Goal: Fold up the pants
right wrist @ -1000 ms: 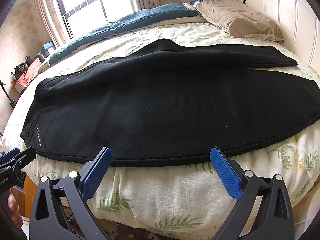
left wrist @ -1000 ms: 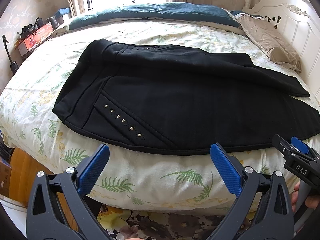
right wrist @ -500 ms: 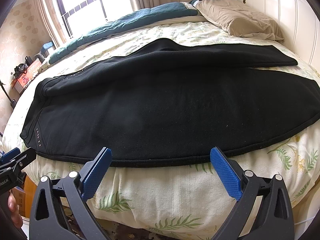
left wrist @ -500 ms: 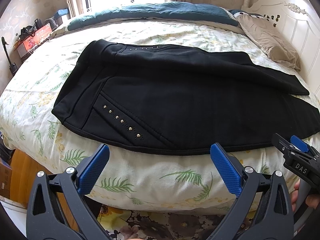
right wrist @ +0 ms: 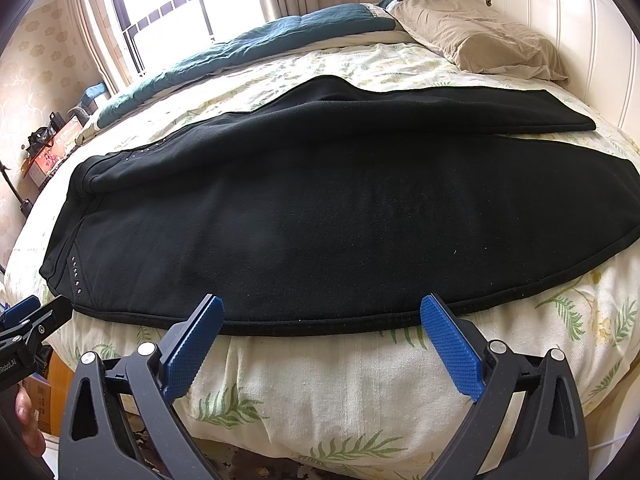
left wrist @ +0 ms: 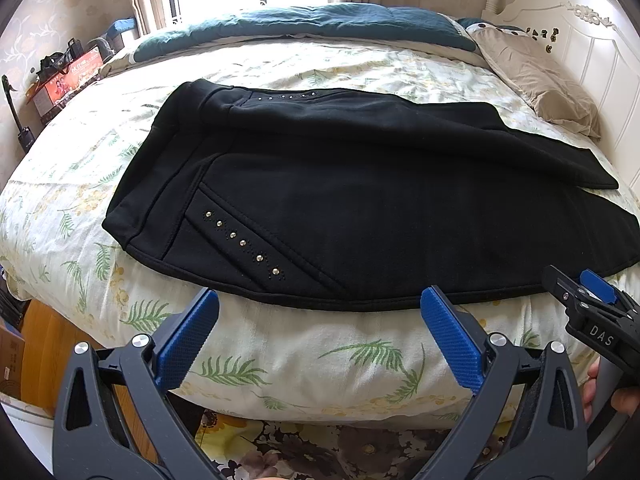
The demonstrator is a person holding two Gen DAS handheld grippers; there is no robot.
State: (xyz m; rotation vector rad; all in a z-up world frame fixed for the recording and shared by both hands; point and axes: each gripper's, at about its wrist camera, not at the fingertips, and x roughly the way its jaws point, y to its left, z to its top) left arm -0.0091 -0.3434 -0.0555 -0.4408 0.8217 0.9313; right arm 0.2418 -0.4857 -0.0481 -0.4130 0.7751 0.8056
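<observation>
- Left hand-held gripper [left wrist: 320,334]: jaws spread wide, nothing between them, held just short of the near hem of the pants [left wrist: 360,200], by the waist end with the studs [left wrist: 240,242].
- Right hand-held gripper [right wrist: 322,336]: jaws likewise wide apart and empty, held just short of the same hem, further toward the leg end.
- Pants are laid lengthwise across the bed [left wrist: 280,360], waist to the left, legs to the right; the far leg is seen lapped partly over the near one, its cuff offset from the lower cuff.
- Lengthwise fold looks part-made or loosely made; no crosswise fold is seen.
- Risk: near hem sits at the bed's rounded edge, so a pull toward the holder could drag the pants off the bed.
- Risk: thick fleece-like cloth; only the top layer may be pinched, leaving the lower layer behind and skewing the fold.
- Risk: the sheet [right wrist: 320,392] could be caught with the hem.
</observation>
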